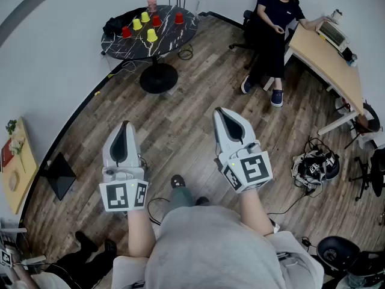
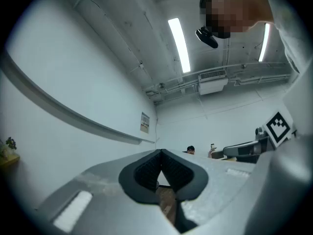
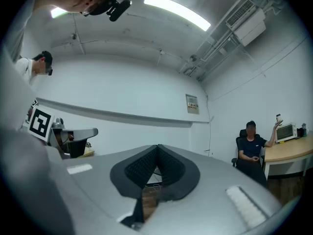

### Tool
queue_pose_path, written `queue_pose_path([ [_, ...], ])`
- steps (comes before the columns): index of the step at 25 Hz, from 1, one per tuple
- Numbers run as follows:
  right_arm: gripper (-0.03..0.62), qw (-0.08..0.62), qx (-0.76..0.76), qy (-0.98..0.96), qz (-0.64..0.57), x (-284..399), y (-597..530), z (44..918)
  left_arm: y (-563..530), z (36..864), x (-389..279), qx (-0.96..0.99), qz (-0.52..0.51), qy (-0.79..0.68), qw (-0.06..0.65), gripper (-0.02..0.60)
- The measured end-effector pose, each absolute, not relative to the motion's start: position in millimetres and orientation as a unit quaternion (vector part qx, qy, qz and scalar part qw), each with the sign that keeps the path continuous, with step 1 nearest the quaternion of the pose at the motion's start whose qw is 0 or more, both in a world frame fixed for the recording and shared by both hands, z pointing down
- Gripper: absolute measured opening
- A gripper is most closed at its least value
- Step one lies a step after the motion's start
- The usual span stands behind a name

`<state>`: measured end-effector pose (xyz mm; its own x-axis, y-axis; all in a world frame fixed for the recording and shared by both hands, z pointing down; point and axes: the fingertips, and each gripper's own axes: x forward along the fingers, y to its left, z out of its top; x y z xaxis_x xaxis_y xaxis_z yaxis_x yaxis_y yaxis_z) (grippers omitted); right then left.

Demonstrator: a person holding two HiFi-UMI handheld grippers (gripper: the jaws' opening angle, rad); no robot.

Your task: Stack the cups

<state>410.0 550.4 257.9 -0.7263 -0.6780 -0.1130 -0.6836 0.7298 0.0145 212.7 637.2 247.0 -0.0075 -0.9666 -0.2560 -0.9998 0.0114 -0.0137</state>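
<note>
The wooden floor [image 1: 192, 107] is taking up most of the head view, and a wide stretch of it is lying between the person holding the grippers and the round dark worktop [image 1: 174, 38] in the upper left-centre of the frame. A seated person [image 1: 274, 23] is sitting at upper right beside a long wooden desk [image 1: 328, 59], well apart from the worktop.

The left gripper [image 1: 126, 125] and the right gripper [image 1: 221, 111] are pointing forward from the lower middle of the frame. Each is clenched on nothing: in the left gripper view the left gripper's [image 2: 160, 153] pads are pressing together with only the room behind them, and the right gripper view is showing the same for the right gripper [image 3: 157, 148].

On the worktop, three red cups [image 1: 126, 32] and three yellow cups [image 1: 151, 35] are standing separately, mouths down as far as I can tell, none stacked.

As I judge it, stacking is not yet under way; the step in hand is the approach. The next move is calling for walking up to the worktop, opening one gripper and taking a first cup.

A black bag [image 1: 113, 24] is lying at the worktop's left edge and a pink item [image 1: 151, 3] at its far rim; both are near the cups. Loose cables [image 1: 185, 53] are trailing by the pedestal base [image 1: 158, 77], a likely tripping point.
</note>
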Motion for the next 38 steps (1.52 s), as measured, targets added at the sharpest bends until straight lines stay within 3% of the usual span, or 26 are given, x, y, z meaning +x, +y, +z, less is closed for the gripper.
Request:
queue_pose_path([
  [14, -0.002, 0.048, -0.372, 0.927, 0.029, 387, 522, 257, 611, 245, 190, -0.699, 0.089, 0.703, 0.094, 0.005],
  [30, -0.002, 0.086, -0.371, 0.924, 0.029, 315, 439, 236, 525, 222, 118, -0.707, 0.100, 0.690, 0.121, 0.005],
  [38, -0.002, 0.071, -0.365, 0.928, 0.025, 280, 415, 247, 496, 233, 81, -0.705, 0.102, 0.694, 0.105, 0.005],
])
